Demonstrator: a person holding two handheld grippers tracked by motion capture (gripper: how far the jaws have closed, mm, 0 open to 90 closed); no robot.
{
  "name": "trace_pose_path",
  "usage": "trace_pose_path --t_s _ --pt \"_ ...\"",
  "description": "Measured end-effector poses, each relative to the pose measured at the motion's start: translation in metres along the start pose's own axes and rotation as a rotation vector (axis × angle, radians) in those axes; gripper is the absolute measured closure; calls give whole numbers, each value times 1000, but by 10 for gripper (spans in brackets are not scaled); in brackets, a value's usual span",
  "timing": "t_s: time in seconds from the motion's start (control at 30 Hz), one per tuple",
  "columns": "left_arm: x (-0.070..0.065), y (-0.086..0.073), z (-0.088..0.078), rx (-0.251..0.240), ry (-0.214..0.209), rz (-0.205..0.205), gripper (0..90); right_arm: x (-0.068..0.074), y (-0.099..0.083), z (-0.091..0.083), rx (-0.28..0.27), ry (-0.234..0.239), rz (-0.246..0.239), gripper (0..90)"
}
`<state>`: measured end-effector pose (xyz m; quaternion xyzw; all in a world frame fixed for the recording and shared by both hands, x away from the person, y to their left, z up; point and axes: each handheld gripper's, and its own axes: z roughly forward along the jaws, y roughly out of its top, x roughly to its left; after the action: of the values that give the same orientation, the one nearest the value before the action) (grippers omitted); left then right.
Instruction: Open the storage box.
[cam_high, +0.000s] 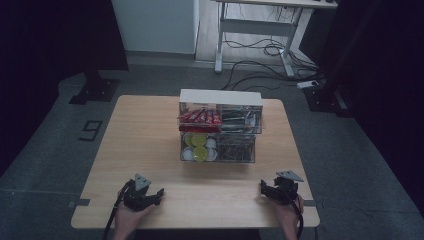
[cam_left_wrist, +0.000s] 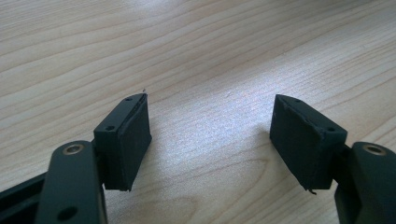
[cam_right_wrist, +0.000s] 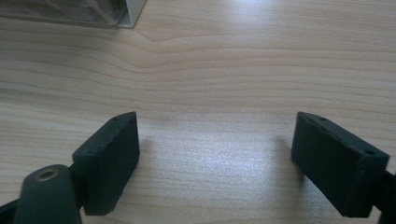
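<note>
High view: a pale wooden table (cam_high: 150, 150) on grey floor bears a clear two-tier organiser box (cam_high: 220, 127) mid-table. Near its front edge, well apart from the box, left gripper (cam_high: 159, 192) and right gripper (cam_high: 263, 187) rest, jaws spread, empty.

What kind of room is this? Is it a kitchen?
Probably not a kitchen: it looks like a lab or office set up for recording. A bare wooden table holds a clear organizer of packets and capsules, and behind it a desk frame stands over loose cables on grey floor.
</note>
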<state>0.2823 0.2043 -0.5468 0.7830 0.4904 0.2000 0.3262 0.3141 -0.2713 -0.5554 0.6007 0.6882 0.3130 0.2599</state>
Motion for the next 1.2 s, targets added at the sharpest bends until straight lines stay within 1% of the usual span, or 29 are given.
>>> trace_pose_path --t_s 0.13,0.23,0.43,0.47,0.5,0.67,0.73,0.8,0.93,1.1,1.13,1.17,1.2 --pt "0 0 0 0 -1 1 287 0 -1 -1 0 4 -8 159" --pt "0 -1 -1 1 -3 1 288 1 -2 -2 -5 7 -13 187" --pt "0 -1 -1 1 -5 0 288 2 -2 -2 -8 5 -12 208" --pt "0 -1 -1 1 -5 0 288 4 -2 -3 -14 10 -18 232" --pt "0 -1 -1 1 -4 0 288 4 -2 -3 -14 10 -18 232" --pt "0 -1 -1 1 -3 1 288 7 -3 -4 -18 33 -49 248" --pt "0 -1 -1 1 -4 0 288 7 -3 -4 -20 33 -50 256" --pt "0 -1 -1 1 -4 1 288 7 -4 -6 -31 38 -58 316" --pt "0 -1 -1 0 -5 -3 289 5 -4 -8 -49 44 -52 354" --pt "1 -1 -1 -1 -9 -7 291 3 -3 -12 -81 73 -43 394" --pt "1 -1 -1 -3 -9 -8 291 3 -2 -14 -93 93 -39 411" --pt "1 -1 -1 -3 -9 -8 291 3 -2 -14 -93 93 -39 411" --pt "1 -1 -1 -3 -9 -8 291 3 -1 -16 -103 104 -36 436"
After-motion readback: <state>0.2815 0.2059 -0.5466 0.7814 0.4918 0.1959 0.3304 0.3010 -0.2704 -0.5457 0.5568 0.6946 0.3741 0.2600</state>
